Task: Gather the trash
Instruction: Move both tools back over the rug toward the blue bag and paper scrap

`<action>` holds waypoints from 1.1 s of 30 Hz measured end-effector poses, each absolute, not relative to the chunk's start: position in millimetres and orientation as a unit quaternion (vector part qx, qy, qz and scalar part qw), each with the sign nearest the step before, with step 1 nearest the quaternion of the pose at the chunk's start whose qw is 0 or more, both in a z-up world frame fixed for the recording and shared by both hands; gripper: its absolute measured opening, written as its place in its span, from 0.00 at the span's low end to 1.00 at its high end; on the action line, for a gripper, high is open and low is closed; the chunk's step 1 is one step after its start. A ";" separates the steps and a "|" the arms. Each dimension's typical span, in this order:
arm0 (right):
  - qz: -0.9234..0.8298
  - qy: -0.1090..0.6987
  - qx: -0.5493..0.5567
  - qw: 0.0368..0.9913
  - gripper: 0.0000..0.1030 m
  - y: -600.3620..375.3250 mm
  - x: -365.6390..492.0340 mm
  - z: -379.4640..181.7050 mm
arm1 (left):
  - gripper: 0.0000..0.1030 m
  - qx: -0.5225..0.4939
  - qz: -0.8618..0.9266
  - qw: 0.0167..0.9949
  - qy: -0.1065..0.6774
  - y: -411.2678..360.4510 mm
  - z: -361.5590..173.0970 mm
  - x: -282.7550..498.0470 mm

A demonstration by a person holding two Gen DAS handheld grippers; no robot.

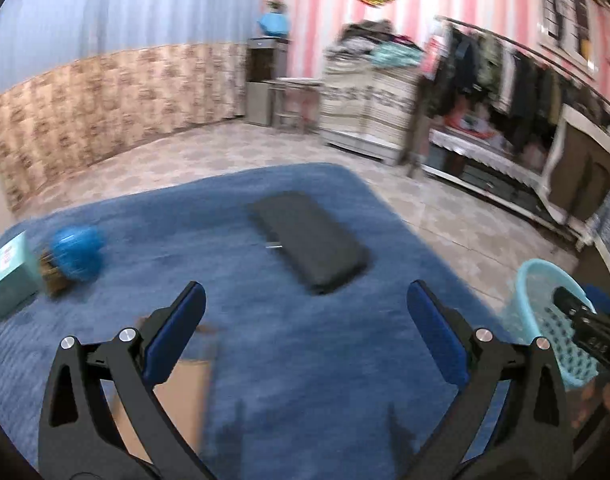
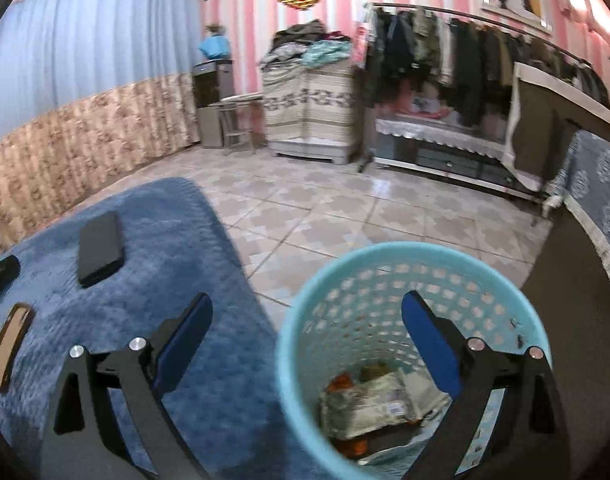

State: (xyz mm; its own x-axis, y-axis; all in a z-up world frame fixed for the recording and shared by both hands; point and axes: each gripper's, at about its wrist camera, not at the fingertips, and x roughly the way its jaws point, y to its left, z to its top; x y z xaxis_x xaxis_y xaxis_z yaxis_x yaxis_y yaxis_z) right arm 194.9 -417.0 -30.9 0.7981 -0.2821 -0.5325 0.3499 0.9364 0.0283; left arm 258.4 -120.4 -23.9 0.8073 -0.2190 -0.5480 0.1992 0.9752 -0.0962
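Observation:
A light blue mesh trash basket (image 2: pixel 305 344) stands on the floor beside the blue-covered bed; crumpled wrappers (image 2: pixel 369 404) lie in its bottom. It also shows in the left wrist view (image 1: pixel 533 300) at the right. My right gripper (image 2: pixel 307 344) is open and empty, held over the basket's left rim. My left gripper (image 1: pixel 305 320) is open and empty above the blue bed cover (image 1: pixel 285 360). A brown cardboard piece (image 1: pixel 181 400) lies under its left finger; it also shows in the right wrist view (image 2: pixel 9 344).
On the bed lie a black flat case (image 1: pixel 309 240), a blue ball-like object (image 1: pixel 77 252) and a teal box (image 1: pixel 9 276). Tiled floor (image 2: pixel 345 208), a clothes rack (image 2: pixel 465 60) and a cabinet (image 2: pixel 309 112) stand beyond.

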 end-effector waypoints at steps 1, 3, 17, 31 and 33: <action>-0.157 0.270 0.058 0.948 0.91 -408.8 196.1 -30.9 | 0.95 -0.023 -0.099 0.951 0.291 -105.2 -25.5 259.1; -0.144 0.274 0.051 0.949 0.92 -397.7 199.7 -31.7 | 0.95 -0.029 -0.072 0.953 0.294 -77.0 -30.3 261.2; -0.010 0.299 -0.002 0.954 0.94 -283.5 254.1 -34.8 | 0.95 -0.045 0.121 0.953 0.276 86.4 -37.1 273.1; 0.175 0.291 -0.078 0.937 0.94 -112.8 338.3 -12.2 | 0.95 -0.086 0.237 0.933 0.256 157.4 -41.6 290.7; 0.190 0.291 -0.097 0.933 0.94 -93.3 343.9 -13.9 | 0.95 -0.107 0.244 0.928 0.261 171.7 -41.1 296.8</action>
State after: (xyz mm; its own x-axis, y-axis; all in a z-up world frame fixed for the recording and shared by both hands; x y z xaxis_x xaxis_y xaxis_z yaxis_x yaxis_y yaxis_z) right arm 343.9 -93.3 -13.9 0.7587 0.2974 -0.5796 -0.4103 0.9092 -0.0705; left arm 296.8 171.7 -41.1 0.7443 0.3980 -0.5363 -0.5092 0.8578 -0.0701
